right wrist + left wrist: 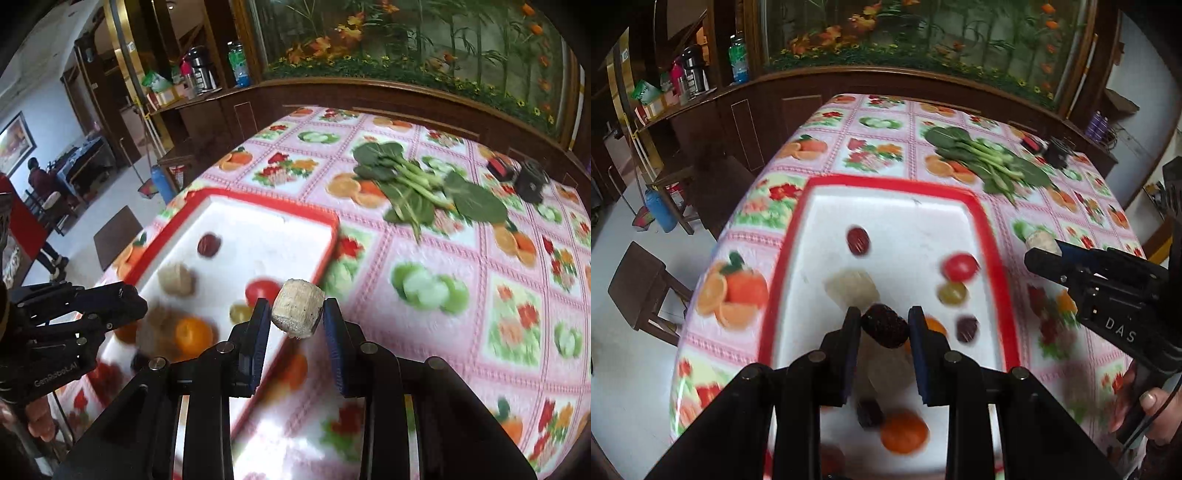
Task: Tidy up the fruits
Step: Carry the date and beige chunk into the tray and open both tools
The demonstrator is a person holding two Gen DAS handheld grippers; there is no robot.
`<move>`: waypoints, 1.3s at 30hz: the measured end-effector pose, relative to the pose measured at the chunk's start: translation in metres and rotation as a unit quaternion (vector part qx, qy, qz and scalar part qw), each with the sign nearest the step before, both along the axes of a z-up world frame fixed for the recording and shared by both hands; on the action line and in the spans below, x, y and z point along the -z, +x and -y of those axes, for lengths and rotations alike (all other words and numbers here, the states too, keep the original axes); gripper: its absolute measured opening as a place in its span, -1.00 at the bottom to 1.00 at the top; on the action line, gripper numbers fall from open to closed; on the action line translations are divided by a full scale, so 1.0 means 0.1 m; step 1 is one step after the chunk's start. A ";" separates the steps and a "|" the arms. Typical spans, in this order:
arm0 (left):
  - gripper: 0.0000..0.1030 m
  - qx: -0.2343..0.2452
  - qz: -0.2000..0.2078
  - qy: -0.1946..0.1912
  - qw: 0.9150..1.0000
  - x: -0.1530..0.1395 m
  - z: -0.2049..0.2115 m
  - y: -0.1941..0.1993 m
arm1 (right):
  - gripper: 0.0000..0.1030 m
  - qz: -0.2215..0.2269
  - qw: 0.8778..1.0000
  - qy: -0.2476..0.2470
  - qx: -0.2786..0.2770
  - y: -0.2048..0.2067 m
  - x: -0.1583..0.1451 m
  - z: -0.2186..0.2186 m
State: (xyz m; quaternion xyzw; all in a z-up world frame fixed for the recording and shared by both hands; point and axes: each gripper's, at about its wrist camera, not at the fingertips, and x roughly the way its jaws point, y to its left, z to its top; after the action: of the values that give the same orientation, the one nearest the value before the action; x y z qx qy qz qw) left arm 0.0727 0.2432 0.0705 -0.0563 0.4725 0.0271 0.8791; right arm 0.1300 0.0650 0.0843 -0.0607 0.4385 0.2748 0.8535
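Note:
A white tray with a red rim (982,214) (325,243) lies on the fruit-print tablecloth and holds several fruits. My left gripper (884,325) is shut on a dark wrinkled date (885,325), held above the tray. On the tray lie a red date (858,240) (209,244), a tomato (960,266) (263,290), a green grape (952,292) (240,312), an orange (904,432) (194,334) and a pale corn piece (851,288) (176,278). My right gripper (297,314) is shut on a pale corn piece (298,308) over the tray's right rim; it also shows as the right gripper (1043,245) in the left wrist view.
Leafy greens (986,158) (421,184) lie on the cloth beyond the tray. A small black object (530,182) and a red-black one (498,168) sit at the far right. Wooden stools (646,288) stand left of the table. A person's hand (1156,410) grips the right tool.

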 end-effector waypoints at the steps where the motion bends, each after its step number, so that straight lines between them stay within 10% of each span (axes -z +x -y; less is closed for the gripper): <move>1: -0.44 0.000 0.000 -0.001 1.000 0.01 -0.02 0.06 | -0.44 0.003 1.000 -0.003 0.000 0.06 0.00 -0.06; 39: -0.39 0.034 -0.041 0.029 0.998 0.45 0.07 0.73 | -0.41 -0.010 0.996 -0.086 -0.030 0.60 0.57 -0.66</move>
State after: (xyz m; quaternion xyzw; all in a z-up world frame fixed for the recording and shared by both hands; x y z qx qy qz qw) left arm 0.1457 0.2357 0.0259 -0.0131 0.5090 0.0133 0.8606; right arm 0.1899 0.1314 0.0272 -0.1442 0.4673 0.2619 0.8320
